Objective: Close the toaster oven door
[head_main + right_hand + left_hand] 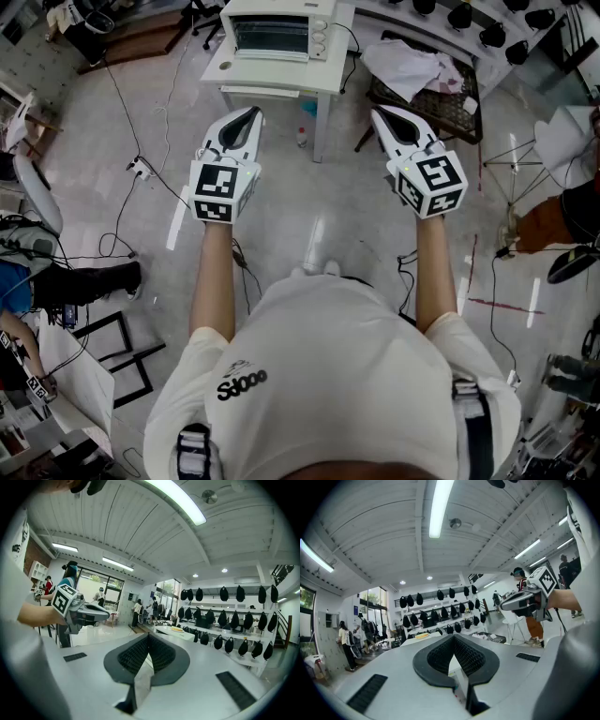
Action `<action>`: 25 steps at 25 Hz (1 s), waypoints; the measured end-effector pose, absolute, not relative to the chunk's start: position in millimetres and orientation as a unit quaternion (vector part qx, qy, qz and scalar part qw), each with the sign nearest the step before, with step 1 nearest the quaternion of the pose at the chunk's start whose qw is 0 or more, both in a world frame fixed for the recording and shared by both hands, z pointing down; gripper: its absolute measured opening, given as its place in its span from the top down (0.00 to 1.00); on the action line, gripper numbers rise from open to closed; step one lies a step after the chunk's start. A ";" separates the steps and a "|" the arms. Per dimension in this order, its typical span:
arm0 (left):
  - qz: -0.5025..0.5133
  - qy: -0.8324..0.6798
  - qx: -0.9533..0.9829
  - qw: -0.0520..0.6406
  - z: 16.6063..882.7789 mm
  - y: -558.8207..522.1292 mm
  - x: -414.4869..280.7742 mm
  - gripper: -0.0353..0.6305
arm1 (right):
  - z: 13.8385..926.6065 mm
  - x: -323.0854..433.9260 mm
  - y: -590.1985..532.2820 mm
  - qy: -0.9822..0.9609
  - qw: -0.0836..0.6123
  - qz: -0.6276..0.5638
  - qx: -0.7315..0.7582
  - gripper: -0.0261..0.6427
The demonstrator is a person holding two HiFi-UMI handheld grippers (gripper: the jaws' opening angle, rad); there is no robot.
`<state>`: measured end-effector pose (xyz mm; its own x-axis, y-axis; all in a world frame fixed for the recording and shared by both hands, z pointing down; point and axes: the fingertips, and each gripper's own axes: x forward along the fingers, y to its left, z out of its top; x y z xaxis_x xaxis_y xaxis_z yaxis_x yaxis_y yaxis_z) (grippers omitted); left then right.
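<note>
A white metal toaster oven (272, 33) with a glass front stands on a small white square table (281, 73). Short of the table, above the pale floor, the white left gripper (249, 114) and right gripper (379, 114) point towards it. Right of the table, a dark mesh basket (441, 105) holds crumpled white cloth (403, 61).

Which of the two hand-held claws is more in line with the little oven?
The left gripper: it points toward the toaster oven, while the right gripper aims off to one side of it.
</note>
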<state>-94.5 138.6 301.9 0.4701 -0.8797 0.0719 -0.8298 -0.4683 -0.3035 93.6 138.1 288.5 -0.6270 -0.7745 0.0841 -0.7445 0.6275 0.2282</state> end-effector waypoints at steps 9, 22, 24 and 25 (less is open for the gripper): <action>-0.115 0.502 -0.850 0.107 303.2 128.3 -80.0 0.92 | 285.1 108.6 123.5 -0.892 0.082 -0.089 0.435 0.95; -0.127 0.505 -0.849 0.089 326.3 86.9 -25.0 0.92 | 312.1 150.8 82.8 -0.904 0.082 -0.083 0.412 0.95; -0.129 0.506 -0.849 0.085 328.2 81.4 -15.3 0.92 | 318.0 158.4 74.5 -0.906 0.086 -0.081 0.407 0.95; -0.131 0.507 -0.848 0.084 328.8 78.5 -11.9 0.92 | 319.8 161.2 70.4 -0.908 0.085 -0.077 0.403 0.95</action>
<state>-11.9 78.5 328.8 0.4517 -0.8816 0.1371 -0.8378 -0.4719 -0.2746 161.2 70.4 319.8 -0.6607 -0.7449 0.0931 -0.7186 0.6635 0.2083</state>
